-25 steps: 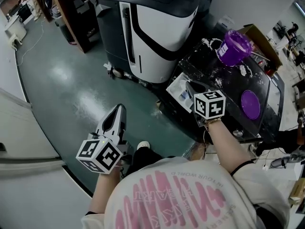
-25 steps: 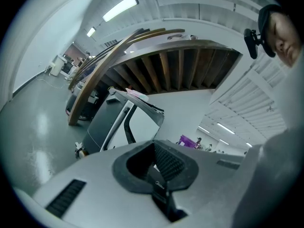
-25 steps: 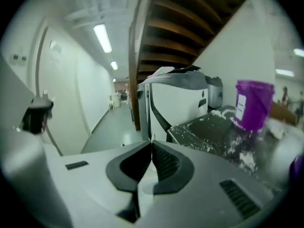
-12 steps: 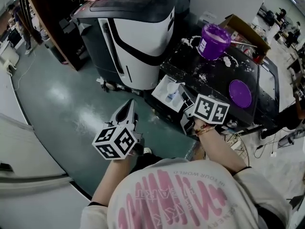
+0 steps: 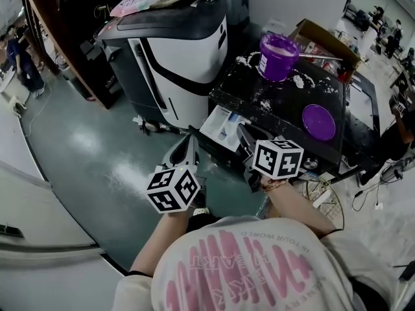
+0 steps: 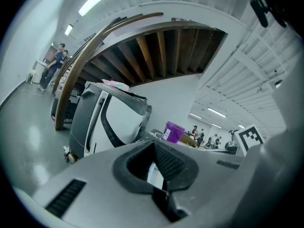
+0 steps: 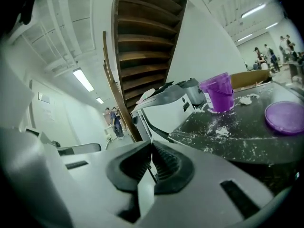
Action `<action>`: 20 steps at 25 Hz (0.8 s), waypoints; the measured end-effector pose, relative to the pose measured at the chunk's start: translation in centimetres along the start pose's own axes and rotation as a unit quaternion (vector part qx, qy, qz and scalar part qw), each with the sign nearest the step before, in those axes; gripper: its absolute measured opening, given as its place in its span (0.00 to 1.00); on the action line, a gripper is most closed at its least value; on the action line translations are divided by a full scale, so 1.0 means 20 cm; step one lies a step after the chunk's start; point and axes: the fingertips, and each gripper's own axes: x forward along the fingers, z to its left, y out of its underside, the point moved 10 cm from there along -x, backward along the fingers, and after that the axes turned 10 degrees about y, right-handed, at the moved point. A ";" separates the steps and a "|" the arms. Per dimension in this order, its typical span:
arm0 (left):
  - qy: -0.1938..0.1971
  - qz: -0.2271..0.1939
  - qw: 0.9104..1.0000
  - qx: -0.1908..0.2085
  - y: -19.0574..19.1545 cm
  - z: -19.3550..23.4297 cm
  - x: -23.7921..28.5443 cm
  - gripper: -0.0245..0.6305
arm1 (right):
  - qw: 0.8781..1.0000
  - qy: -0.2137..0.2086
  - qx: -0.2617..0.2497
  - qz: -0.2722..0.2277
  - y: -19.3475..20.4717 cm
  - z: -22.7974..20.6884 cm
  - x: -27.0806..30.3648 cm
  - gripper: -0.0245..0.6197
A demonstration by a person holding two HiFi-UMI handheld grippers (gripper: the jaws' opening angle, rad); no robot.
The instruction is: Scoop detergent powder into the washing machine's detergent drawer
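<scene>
White cotton printed with pink lettering filled the bottom of the head view, the shirt (image 5: 240,271) of the person who held both tools. Just beyond it sat the left grey plastic gripper (image 5: 192,138) with its black-and-white marker cube, raised above the glossy green floor (image 5: 84,148) and aimed away from the person; its own view showed the ribbed dark pads (image 6: 173,163) drawn together at the tips. Beside it, the right grey plastic gripper (image 5: 245,132) pointed the same way, and its ribbed pads (image 7: 166,167) were closed against each other as well. The right gripper's tip lay just beside the white plastic detergent drawer (image 5: 224,123), which stood pulled open from the front of the black-topped washing machine (image 5: 275,118); the left gripper's tip was near the drawer but apart from it. White detergent powder (image 5: 261,102) was scattered in patches over the machine's dark top. A round purple plastic lid (image 5: 318,122) lay flat on that top, and farther back an open purple plastic tub (image 5: 279,57) of powder stood upright near the rear edge. A brown cardboard box (image 5: 324,36) sat behind the tub. To the left of the washing machine stood a large white and dark grey appliance (image 5: 175,57) with a curved black stripe.
</scene>
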 end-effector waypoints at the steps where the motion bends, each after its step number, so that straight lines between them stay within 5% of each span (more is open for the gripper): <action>1: 0.000 0.001 1.000 0.000 0.01 -0.02 -0.01 0.04 | 1.000 -0.001 -0.005 0.001 0.01 0.00 -0.02 0.05; 20: -0.010 0.003 1.000 -0.004 0.18 -0.22 -0.16 0.04 | 0.999 -0.017 -0.031 0.003 0.13 -0.06 -0.27 0.05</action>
